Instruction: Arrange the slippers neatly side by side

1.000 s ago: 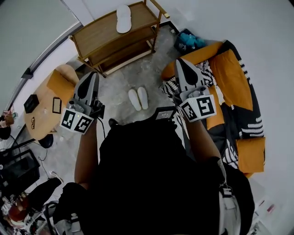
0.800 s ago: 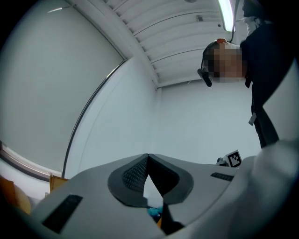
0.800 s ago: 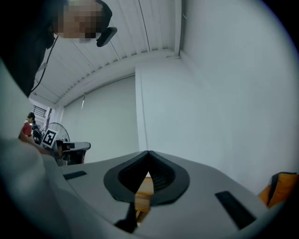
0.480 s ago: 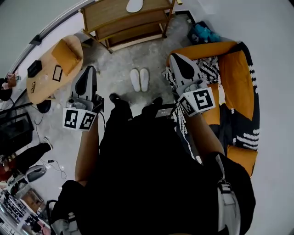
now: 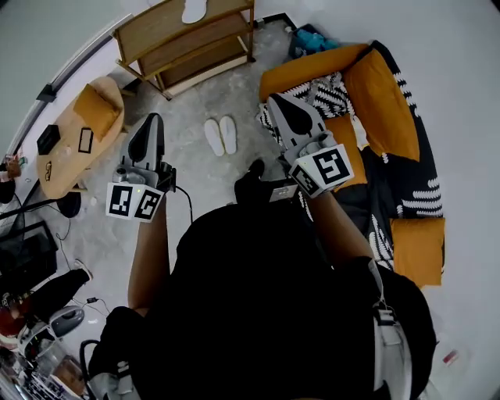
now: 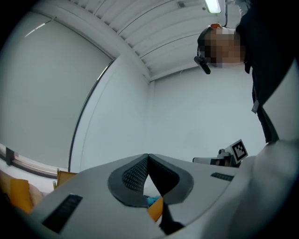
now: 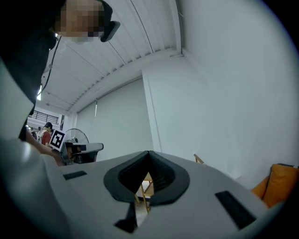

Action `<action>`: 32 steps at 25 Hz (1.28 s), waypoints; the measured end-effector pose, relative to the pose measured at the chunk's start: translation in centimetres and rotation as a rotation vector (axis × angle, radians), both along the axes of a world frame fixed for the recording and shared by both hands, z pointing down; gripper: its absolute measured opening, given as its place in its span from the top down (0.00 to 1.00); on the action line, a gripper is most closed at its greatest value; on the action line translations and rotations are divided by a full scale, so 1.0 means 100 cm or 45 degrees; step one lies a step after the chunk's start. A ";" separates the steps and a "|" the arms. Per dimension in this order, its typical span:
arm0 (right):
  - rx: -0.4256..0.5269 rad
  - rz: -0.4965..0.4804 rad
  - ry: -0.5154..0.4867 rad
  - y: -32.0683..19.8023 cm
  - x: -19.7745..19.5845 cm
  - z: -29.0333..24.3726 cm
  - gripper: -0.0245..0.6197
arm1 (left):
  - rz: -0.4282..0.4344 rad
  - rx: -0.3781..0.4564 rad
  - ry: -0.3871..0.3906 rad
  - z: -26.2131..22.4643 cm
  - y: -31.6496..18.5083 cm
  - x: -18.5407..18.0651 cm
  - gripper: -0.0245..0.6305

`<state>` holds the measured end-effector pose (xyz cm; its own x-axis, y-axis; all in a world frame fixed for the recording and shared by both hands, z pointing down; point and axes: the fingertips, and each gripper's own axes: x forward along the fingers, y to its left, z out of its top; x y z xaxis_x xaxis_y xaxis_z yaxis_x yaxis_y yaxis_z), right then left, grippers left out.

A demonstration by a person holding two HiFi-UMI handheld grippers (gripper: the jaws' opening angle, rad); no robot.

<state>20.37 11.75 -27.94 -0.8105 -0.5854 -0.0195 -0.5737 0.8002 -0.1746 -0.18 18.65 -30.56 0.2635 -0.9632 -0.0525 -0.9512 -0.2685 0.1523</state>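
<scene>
Two white slippers (image 5: 220, 135) lie side by side on the grey floor in the head view, ahead of me and between the two grippers. My left gripper (image 5: 154, 118) is held level at the left, well above the floor, its jaws shut with nothing in them. My right gripper (image 5: 273, 101) is held level at the right, over the edge of the sofa, also shut and empty. In the left gripper view the jaws (image 6: 148, 156) meet at their tips. The right gripper view shows its jaws (image 7: 148, 153) closed together too. A third white slipper (image 5: 194, 10) rests on top of the shelf.
A wooden shelf unit (image 5: 183, 43) stands beyond the slippers. An orange sofa (image 5: 375, 101) with a black-and-white blanket (image 5: 324, 94) fills the right side. A round wooden table (image 5: 74, 137) with small items and an orange cushion stands at the left. My feet (image 5: 251, 173) are behind the slippers.
The view has swung as I step back and turn; the slippers and shelf now sit further up and left. Both grippers stayed shut and moved level with me.
</scene>
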 end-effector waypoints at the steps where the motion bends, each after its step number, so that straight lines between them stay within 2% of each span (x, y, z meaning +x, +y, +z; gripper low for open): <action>1: -0.007 0.012 0.000 0.013 0.006 0.001 0.91 | 0.024 0.023 0.009 -0.003 0.011 0.009 0.94; 5: -0.024 -0.011 0.031 0.087 0.029 0.004 0.91 | 0.063 0.048 0.021 -0.001 0.077 0.047 0.94; 11: -0.075 -0.081 0.073 0.186 0.059 0.016 0.91 | -0.019 -0.002 0.103 0.018 0.188 0.073 0.94; 13: -0.079 -0.118 0.074 0.209 0.065 0.014 0.91 | -0.038 -0.004 0.103 0.018 0.216 0.079 0.94; 16: -0.057 -0.154 0.071 0.233 0.073 0.005 0.91 | -0.083 0.010 0.060 0.015 0.249 0.089 0.94; 19: -0.015 -0.154 0.074 0.248 0.086 -0.004 0.91 | -0.201 -0.008 0.006 0.016 0.274 0.097 0.94; 22: -0.071 -0.094 0.044 0.249 0.104 0.001 0.91 | -0.338 -0.018 -0.008 0.016 0.292 0.100 0.94; 25: -0.121 -0.097 0.027 0.252 0.120 0.009 0.91 | -0.427 -0.040 -0.010 0.014 0.311 0.108 0.94; 30: -0.109 -0.202 0.056 0.278 0.150 0.013 0.91 | -0.463 -0.106 0.034 0.022 0.339 0.143 0.94; 32: -0.150 -0.239 0.037 0.286 0.167 0.023 0.91 | -0.468 -0.123 0.034 0.028 0.344 0.162 0.94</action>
